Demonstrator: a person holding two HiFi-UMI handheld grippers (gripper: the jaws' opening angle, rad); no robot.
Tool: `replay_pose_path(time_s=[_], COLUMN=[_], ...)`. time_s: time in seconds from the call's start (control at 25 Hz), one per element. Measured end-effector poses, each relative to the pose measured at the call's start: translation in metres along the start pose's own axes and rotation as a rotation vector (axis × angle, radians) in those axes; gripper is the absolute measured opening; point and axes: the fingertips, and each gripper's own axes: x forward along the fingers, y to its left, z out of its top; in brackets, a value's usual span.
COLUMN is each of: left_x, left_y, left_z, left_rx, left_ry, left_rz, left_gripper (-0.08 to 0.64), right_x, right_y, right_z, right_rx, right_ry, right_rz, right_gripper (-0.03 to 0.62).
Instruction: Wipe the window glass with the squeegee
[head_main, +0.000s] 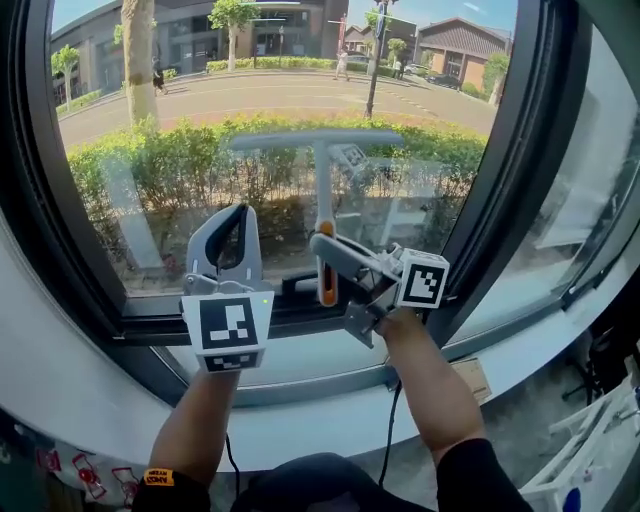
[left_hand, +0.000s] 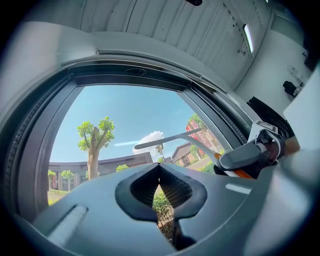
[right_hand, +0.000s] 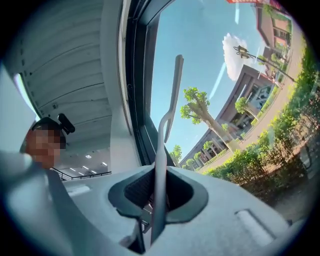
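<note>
The squeegee (head_main: 322, 190) stands upright against the window glass (head_main: 180, 90), its grey T-shaped blade at the top and a white and orange handle below. My right gripper (head_main: 326, 250) is shut on that handle just above the lower window frame. In the right gripper view the thin stem of the squeegee (right_hand: 172, 95) runs up from between the jaws of the right gripper (right_hand: 157, 197). My left gripper (head_main: 238, 210) points up at the glass to the left of the handle, shut with nothing in it. The left gripper (left_hand: 159, 167) sees the squeegee (left_hand: 170, 140) at its right.
A dark window frame (head_main: 300, 312) borders the glass below and at both sides. Under it runs a white sill (head_main: 320, 405). An angled second pane (head_main: 590, 200) adjoins at the right. Hedges, trees and buildings lie outside.
</note>
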Motion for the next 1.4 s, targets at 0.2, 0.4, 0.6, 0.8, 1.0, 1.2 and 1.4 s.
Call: replay_pose_path(time_s=[0.2,0.4,0.6,0.8,1.0,1.2,1.4], left_x=[0.007,0.001,-0.010,-0.026,-0.034,-0.032,-0.032], left_y=[-0.014,-0.030,-0.051,-0.070,-0.088,-0.093,-0.098], left_z=[-0.003,-0.039,-0.088,-0.132,-0.150,-0.157,-0.165], left_rx=[-0.012,-0.027,-0.052,-0.081,-0.130,-0.160,-0.126], left_ry=[0.010,0.077,0.176,0.252,0.279,0.284,0.297], left_rz=[0.004,-0.001,-0.019,-0.051,-0.071,-0.072,-0.083], left_gripper=[0.005,0.005,0.005,0.005,0.005,0.005,0.005], right_x=[-0.008,-0.028,-0.052,-0.070,-0.091,-0.099,-0.102], right_y=[-0.006,-0.022,-0.036,-0.048,-0.059,-0.065,-0.066], right_z=[-0.008,-0.039,-0.090,-0.137,-0.166,-0.173,-0.179], right_rx=[0.041,0.074,0.169,0.268,0.306,0.319,0.338], right_ry=[0.018,0.047,0.072,0.084,0.101,0.111,0.117], right_rz=[0.015,-0.022,-0.049,-0.078,-0.130,-0.151,-0.143], right_gripper=[0.046,0.046,0.048,0.049,0.049,0.049,0.049])
